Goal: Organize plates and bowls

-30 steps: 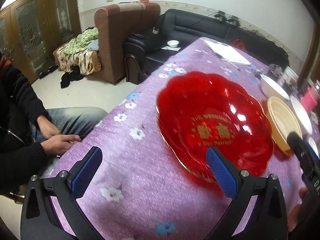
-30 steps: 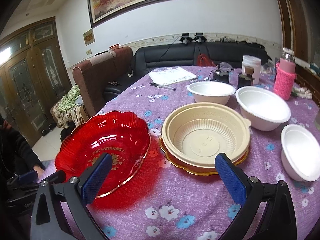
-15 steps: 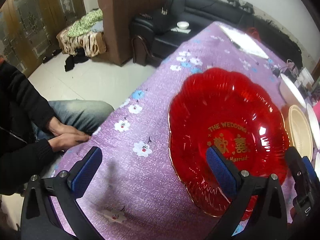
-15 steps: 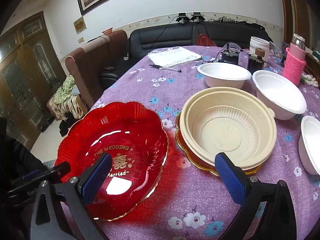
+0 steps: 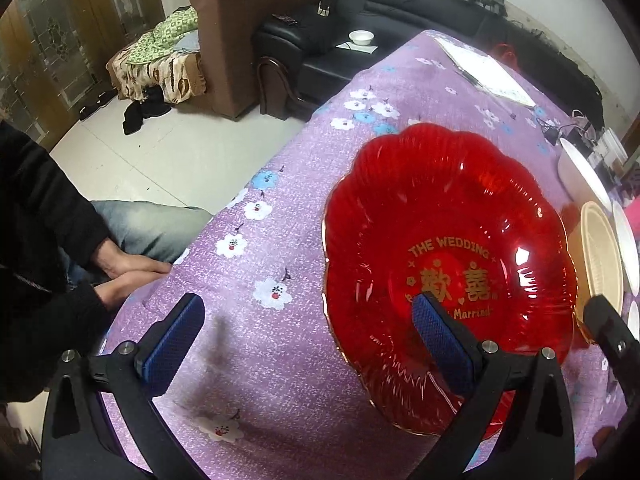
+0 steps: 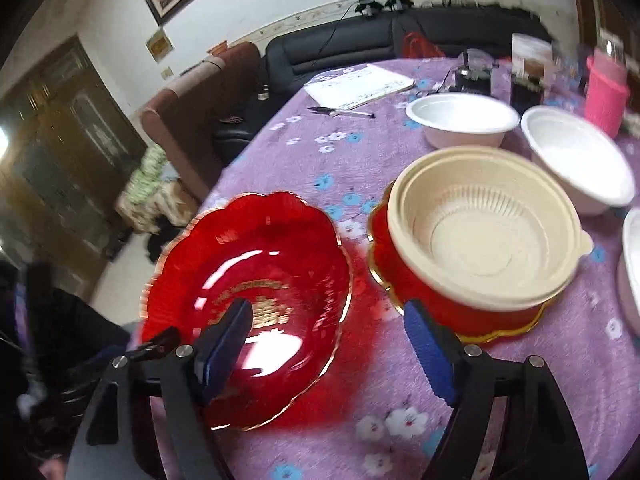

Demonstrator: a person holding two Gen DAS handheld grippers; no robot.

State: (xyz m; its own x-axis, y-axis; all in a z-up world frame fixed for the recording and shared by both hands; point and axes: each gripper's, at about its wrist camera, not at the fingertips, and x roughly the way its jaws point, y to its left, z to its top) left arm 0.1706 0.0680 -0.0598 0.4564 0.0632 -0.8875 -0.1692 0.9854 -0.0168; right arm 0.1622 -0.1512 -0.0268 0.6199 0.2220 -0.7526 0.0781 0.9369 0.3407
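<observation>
A scalloped red plate is seen lying on the purple flowered tabletop; gold lettering reads "THE WEDDING" above two Chinese characters. The left claw is held wide open and empty, its right finger over the plate's near part; contact cannot be judged. The right claw is likewise spread, gripping nothing. At 3 o'clock of the plate, a cream bowl is nested, empty, in a second red dish. Empty white bowls are set at 1 o'clock.
</observation>
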